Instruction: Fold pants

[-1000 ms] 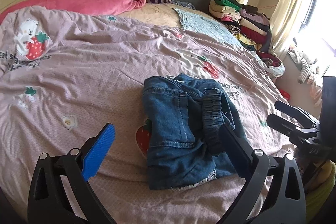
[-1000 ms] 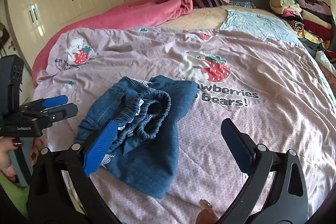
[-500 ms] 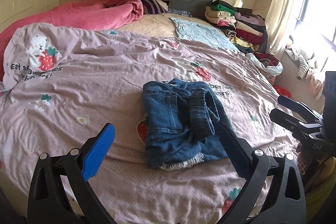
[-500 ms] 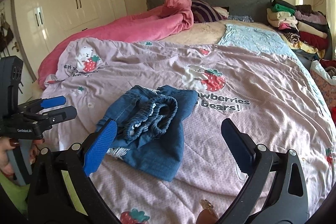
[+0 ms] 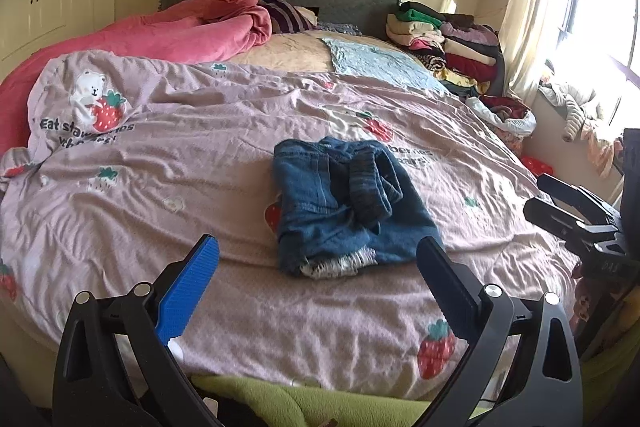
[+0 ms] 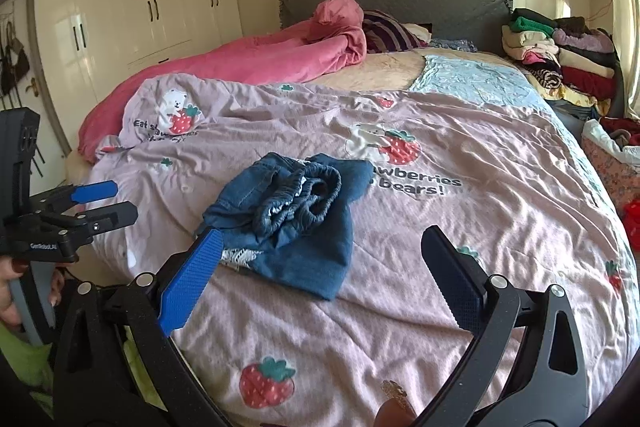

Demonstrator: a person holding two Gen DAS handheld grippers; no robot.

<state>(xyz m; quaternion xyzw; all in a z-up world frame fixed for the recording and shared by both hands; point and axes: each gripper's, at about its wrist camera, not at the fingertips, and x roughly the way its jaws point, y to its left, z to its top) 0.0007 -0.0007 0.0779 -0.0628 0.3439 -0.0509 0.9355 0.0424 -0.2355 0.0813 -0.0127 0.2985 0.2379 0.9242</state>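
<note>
Denim pants [image 5: 340,203] lie bunched in a rough fold on the pink strawberry bedspread [image 5: 160,187], mid-bed, elastic waistband up. Left gripper [image 5: 316,291] spread wide, empty, near the bed edge. Right gripper [image 6: 320,279] likewise wide, empty, short of the pants.

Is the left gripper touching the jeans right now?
Apart. The right wrist view shows the left gripper open off the bed's edge, bedspread between it and the jeans.
</note>
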